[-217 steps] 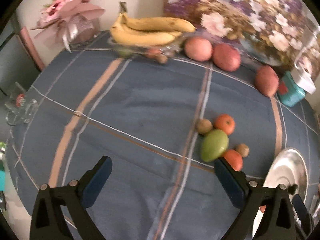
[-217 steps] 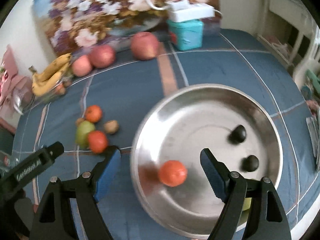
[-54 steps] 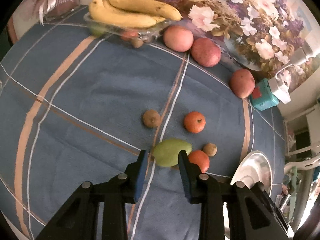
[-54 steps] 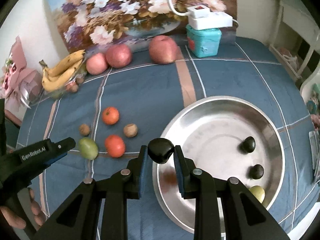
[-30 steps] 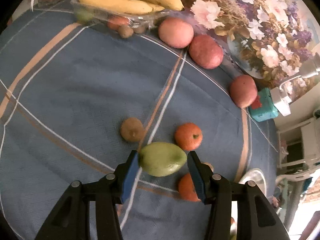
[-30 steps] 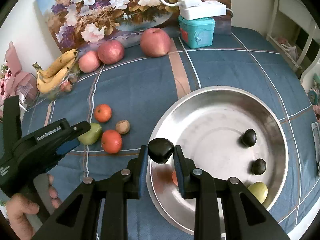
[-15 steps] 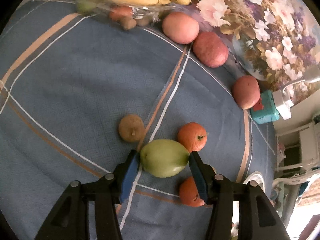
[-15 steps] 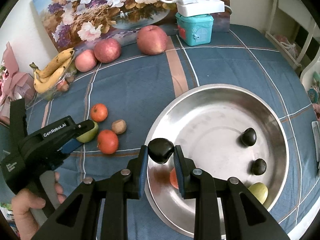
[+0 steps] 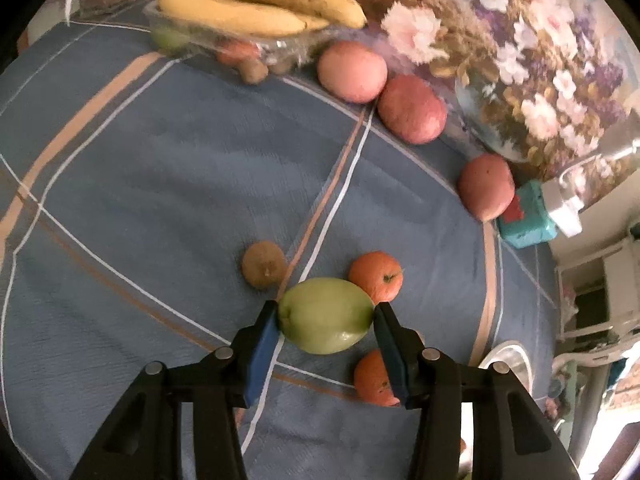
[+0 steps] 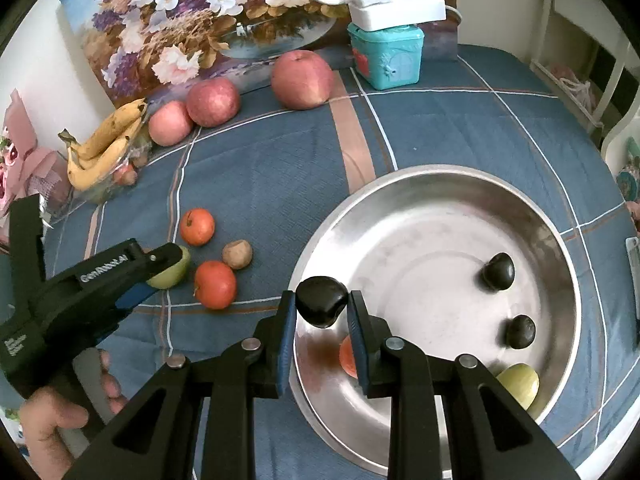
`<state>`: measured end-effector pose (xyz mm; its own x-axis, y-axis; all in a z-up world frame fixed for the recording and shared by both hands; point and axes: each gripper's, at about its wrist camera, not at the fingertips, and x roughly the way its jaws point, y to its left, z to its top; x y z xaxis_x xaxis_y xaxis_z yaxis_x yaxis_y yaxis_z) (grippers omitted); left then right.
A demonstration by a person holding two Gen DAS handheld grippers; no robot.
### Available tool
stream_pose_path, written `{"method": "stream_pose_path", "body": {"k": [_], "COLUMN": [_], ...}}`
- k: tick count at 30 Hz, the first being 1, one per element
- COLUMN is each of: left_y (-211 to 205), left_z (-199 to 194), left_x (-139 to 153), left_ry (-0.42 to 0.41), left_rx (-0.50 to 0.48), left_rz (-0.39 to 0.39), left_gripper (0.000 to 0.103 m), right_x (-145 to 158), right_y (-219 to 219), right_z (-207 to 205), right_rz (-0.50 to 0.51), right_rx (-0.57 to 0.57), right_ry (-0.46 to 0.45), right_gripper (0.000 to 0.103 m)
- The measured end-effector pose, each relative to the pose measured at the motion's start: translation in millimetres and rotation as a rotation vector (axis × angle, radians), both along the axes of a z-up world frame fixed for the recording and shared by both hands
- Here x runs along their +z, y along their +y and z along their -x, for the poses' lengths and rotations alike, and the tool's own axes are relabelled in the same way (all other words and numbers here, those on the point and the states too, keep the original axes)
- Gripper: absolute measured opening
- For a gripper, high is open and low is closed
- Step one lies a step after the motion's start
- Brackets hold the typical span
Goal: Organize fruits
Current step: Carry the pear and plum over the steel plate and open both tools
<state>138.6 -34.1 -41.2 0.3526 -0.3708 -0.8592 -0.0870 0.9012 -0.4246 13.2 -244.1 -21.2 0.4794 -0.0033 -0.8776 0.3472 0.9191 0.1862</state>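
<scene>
A green mango (image 9: 326,320) lies on the blue checked cloth between the blue pads of my left gripper (image 9: 326,316). Its jaws are closing and both pads touch the fruit's sides. Around it sit two oranges (image 9: 375,276) (image 9: 374,378) and a brown kiwi (image 9: 264,268). My right gripper (image 10: 322,304) is shut on a dark, nearly black fruit (image 10: 322,300), held above the near-left rim of the steel bowl (image 10: 440,170). The bowl holds two more dark fruits (image 10: 498,272), a yellow-green fruit (image 10: 518,384) and an orange (image 10: 347,356) partly hidden behind the right finger.
At the back stand a clear tray with bananas (image 9: 256,8), three red apples (image 9: 352,72), a teal box (image 9: 526,220) and a flower painting (image 10: 200,8). A person's hand (image 10: 52,420) grips the left tool. The table edge runs close behind the bowl on the right.
My left gripper has come down onto the fruit cluster and its jaws have narrowed onto the green mango. My right gripper now holds a dark fruit and has stayed still over the bowl's rim.
</scene>
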Motion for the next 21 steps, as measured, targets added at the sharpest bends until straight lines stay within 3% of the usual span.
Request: {"method": "stream_pose_path", "body": {"k": [5,9,18,21], "left_y": [3,-11,-80,-100], "left_z": [4,9,41,52], "left_x": [24,41,62,59], "left_ry": [-0.050,-0.073,-0.089,-0.088], "left_rx": [0.015,-0.027,-0.239,-0.303], "left_rz": [0.014,0.032,0.029,0.024], "left_gripper": [0.051,0.051,0.051,0.042], "right_x": [-1,-2,-5,-3], "right_y": [-12,-31,-77,-89], "right_z": [3,7,23,28], "right_rz": [-0.033,-0.024,-0.049,-0.054], "right_rx": [-0.026,-0.088,-0.203,-0.222], "right_ry": [-0.012,-0.004,0.002,-0.009], "right_gripper": [0.027,0.027,0.027,0.027]}}
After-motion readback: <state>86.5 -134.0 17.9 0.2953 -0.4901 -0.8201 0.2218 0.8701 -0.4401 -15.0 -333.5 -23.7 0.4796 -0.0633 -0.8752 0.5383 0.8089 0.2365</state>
